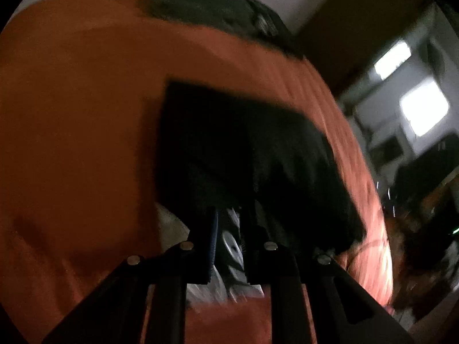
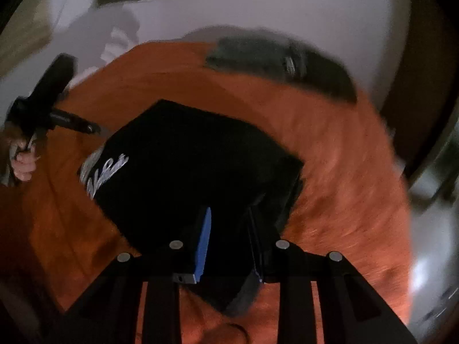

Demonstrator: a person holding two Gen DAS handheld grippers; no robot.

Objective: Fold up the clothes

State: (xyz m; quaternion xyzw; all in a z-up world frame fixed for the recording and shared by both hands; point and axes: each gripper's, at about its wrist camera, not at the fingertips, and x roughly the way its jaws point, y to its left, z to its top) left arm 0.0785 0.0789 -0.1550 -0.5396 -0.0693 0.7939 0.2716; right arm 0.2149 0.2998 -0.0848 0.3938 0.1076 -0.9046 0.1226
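Observation:
A folded black garment (image 1: 229,143) (image 2: 195,157) with white lettering (image 2: 109,169) lies on an orange bed cover (image 1: 71,114) (image 2: 330,157). My left gripper (image 1: 229,215) hovers over its near edge, jaws a little apart, and the white print shows through the gap. In the right wrist view the left gripper (image 2: 96,129) sits just off the garment's left corner, held by a hand (image 2: 24,163). My right gripper (image 2: 229,212) is above the garment's near right part. Its blue-padded jaws stand apart over black cloth, and no fold rises into them.
A dark grey-green garment (image 1: 200,5) (image 2: 272,57) lies at the far end of the bed against a white wall (image 2: 258,5). The bed's edge drops off on the right, where bright windows (image 1: 424,111) and dark furniture show. Both views are motion-blurred and dim.

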